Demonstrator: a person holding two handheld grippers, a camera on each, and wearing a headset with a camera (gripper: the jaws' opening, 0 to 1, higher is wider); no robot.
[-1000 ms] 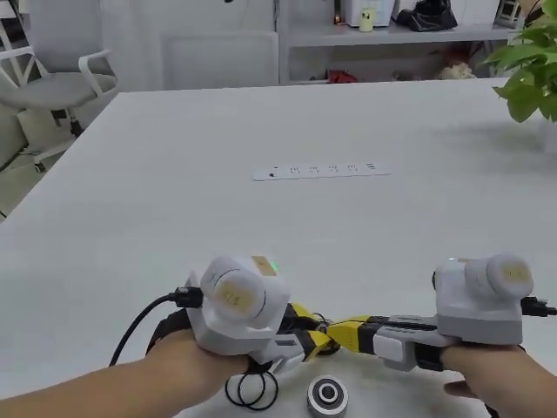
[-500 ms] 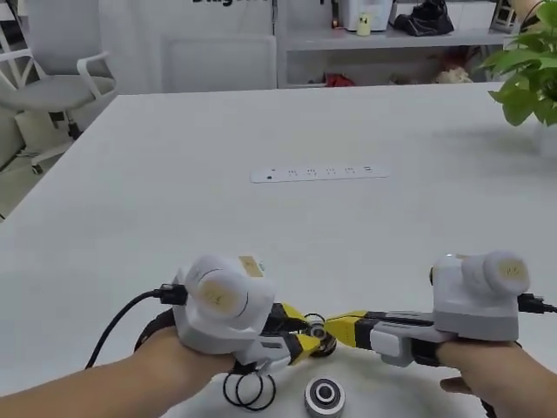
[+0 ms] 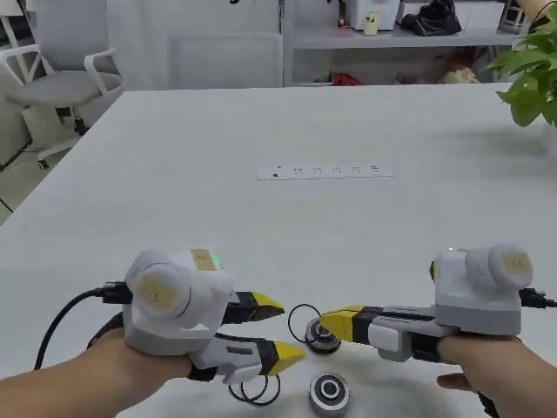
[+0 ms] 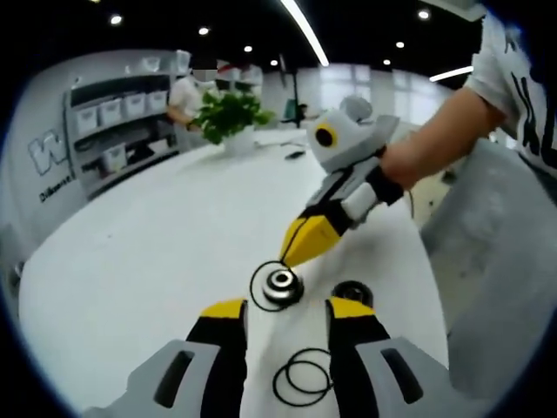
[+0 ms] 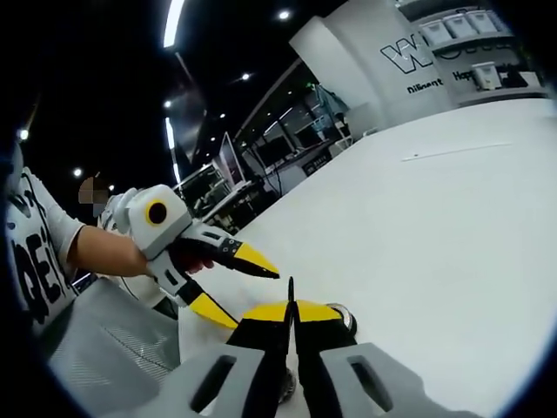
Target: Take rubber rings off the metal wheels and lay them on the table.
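My right gripper (image 3: 329, 324) (image 5: 292, 310) is shut on a thin black rubber ring (image 3: 301, 317) (image 4: 261, 287), which loops beside a small metal wheel (image 3: 324, 338) (image 4: 283, 286) lying on the white table (image 3: 278, 226). My left gripper (image 3: 280, 329) (image 4: 287, 310) stands open just left of that wheel, with nothing between its yellow tips. A second wheel (image 3: 329, 392) (image 4: 352, 294) lies nearer the table's front edge. Two loose rubber rings (image 3: 252, 390) (image 4: 303, 378) lie flat under the left gripper. In the right gripper view the left gripper (image 5: 233, 277) points in from the left.
A white power strip (image 3: 324, 171) lies mid-table. A potted plant (image 3: 531, 74) stands at the far right edge. An office chair (image 3: 61, 83) and shelves stand beyond the table. A black cable (image 3: 61, 318) trails from the left gripper.
My left gripper has opened and drawn back to the left, away from the wheel. The right gripper has stayed shut on the ring by the wheel.
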